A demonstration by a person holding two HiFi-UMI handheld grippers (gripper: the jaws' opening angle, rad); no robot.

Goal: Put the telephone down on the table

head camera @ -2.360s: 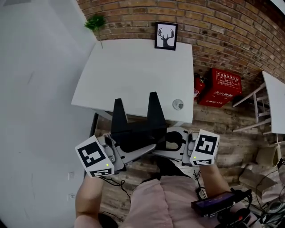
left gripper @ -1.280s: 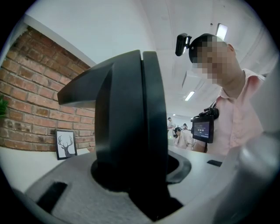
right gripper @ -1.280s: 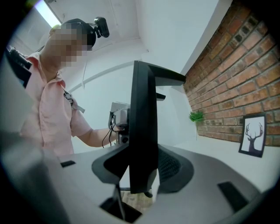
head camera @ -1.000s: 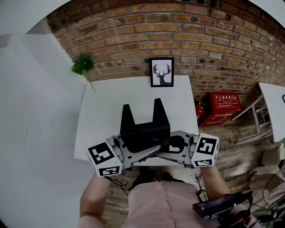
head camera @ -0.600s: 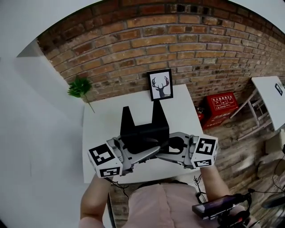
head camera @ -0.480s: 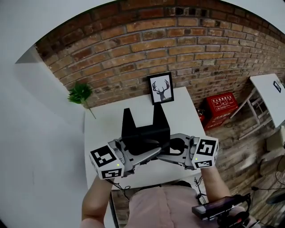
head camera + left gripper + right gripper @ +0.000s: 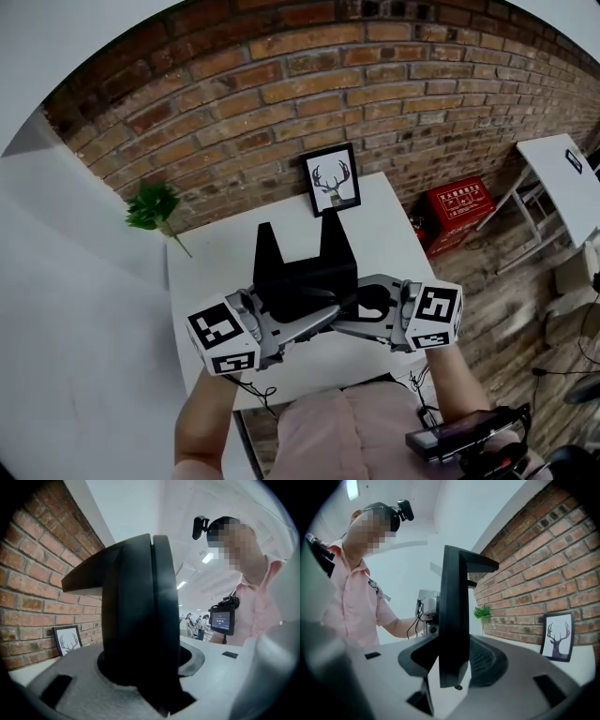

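Left gripper clamped on the black telephone.
Brick wall and deer picture at left; a person in pink at right.

The left forearm comes up from 7 o'clock in the head view, and the right forearm from 5 o'clock. The left gripper points toward 2 o'clock and the right gripper toward 10 o'clock, so their tips converge near the centre. Both are held about level, with the marker cubes nearest the body. Each pair of jaws is clamped on the phone, one from either side.
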